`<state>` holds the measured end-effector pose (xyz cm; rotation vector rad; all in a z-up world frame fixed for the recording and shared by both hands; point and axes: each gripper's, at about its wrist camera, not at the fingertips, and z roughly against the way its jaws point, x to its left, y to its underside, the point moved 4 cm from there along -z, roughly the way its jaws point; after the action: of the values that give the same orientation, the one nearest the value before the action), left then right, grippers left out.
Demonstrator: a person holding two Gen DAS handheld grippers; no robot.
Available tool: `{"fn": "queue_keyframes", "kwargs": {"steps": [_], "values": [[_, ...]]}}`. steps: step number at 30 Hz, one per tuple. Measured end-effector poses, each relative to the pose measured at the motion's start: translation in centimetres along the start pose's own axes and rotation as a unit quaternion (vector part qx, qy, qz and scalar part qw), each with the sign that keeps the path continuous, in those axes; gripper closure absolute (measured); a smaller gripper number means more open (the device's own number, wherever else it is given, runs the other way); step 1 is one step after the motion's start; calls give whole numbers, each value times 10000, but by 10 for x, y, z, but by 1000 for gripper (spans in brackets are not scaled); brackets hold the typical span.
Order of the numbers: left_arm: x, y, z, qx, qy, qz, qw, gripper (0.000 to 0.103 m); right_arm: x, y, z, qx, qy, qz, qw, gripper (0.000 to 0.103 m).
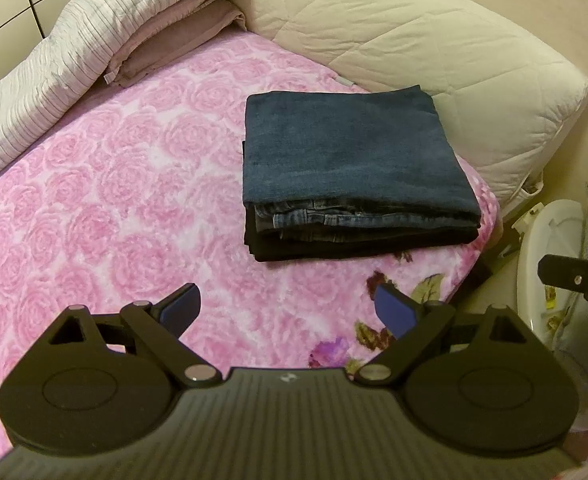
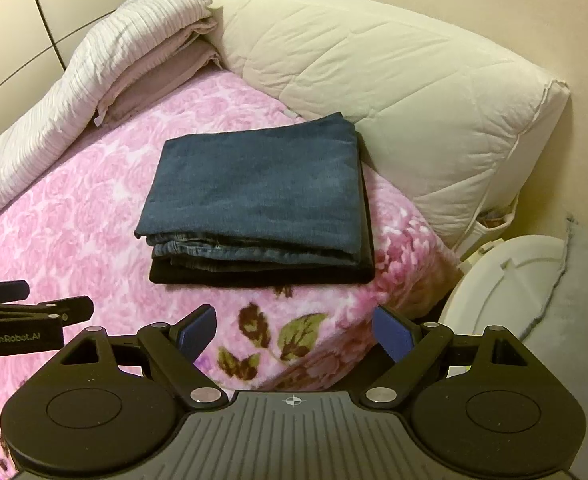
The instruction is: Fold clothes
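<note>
Blue-padded fingers of my left gripper (image 1: 288, 306) stand wide apart above the pink rose-print blanket (image 1: 94, 200), holding nothing; in the right wrist view my right gripper (image 2: 294, 332) is spread just as wide and equally empty, poised over the blanket's corner where darker flowers and green leaves (image 2: 294, 334) are printed.

Ahead of both claws lie the folded jeans (image 1: 345, 152), a neat blue denim rectangle with its layered edges and a seamed band facing me. They rest on top of a folded black garment (image 1: 333, 250), whose edge shows beneath the denim along the near side. The stack sits on the blanket toward the bed's right side, near the corner, well clear of either gripper.

Just behind the stack, a large cream quilted pillow (image 1: 413, 40) leans against the wall, its lower edge touching or nearly touching the jeans' far corner. To the left, a pale striped comforter (image 1: 54, 72) runs along the bed's far side, with mauve folded bedding (image 1: 174, 40) tucked against it near the pillow.

Off the bed's right edge stands a white plastic object (image 2: 505, 288) I cannot identify. My left gripper also shows at the left edge of the right wrist view, with lettering on its body.
</note>
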<state>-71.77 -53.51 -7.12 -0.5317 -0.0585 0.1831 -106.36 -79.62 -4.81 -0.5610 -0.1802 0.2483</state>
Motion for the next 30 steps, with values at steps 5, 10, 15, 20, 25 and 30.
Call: {"fn": "queue_keyframes", "kwargs": {"steps": [5,10,15,20,25,30], "values": [[-2,0,-2,16,1,-49,10000,11,-1,0,0,14,24,-49,10000,16],[-6,3,-5,49,-6,-129,9999,11,-2,1,0,50,40,-62,10000,16],[-10,3,-6,46,-8,-205,9998,11,-3,1,0,71,50,-68,9999,16],[-12,2,-10,81,28,-226,9997,11,-3,2,-1,97,58,-54,9999,16],[-15,1,-12,81,56,-296,9995,11,-4,1,-2,114,67,-50,9999,16],[-17,0,-14,79,71,-306,9995,11,-6,1,-4,139,81,-64,9999,16]]}}
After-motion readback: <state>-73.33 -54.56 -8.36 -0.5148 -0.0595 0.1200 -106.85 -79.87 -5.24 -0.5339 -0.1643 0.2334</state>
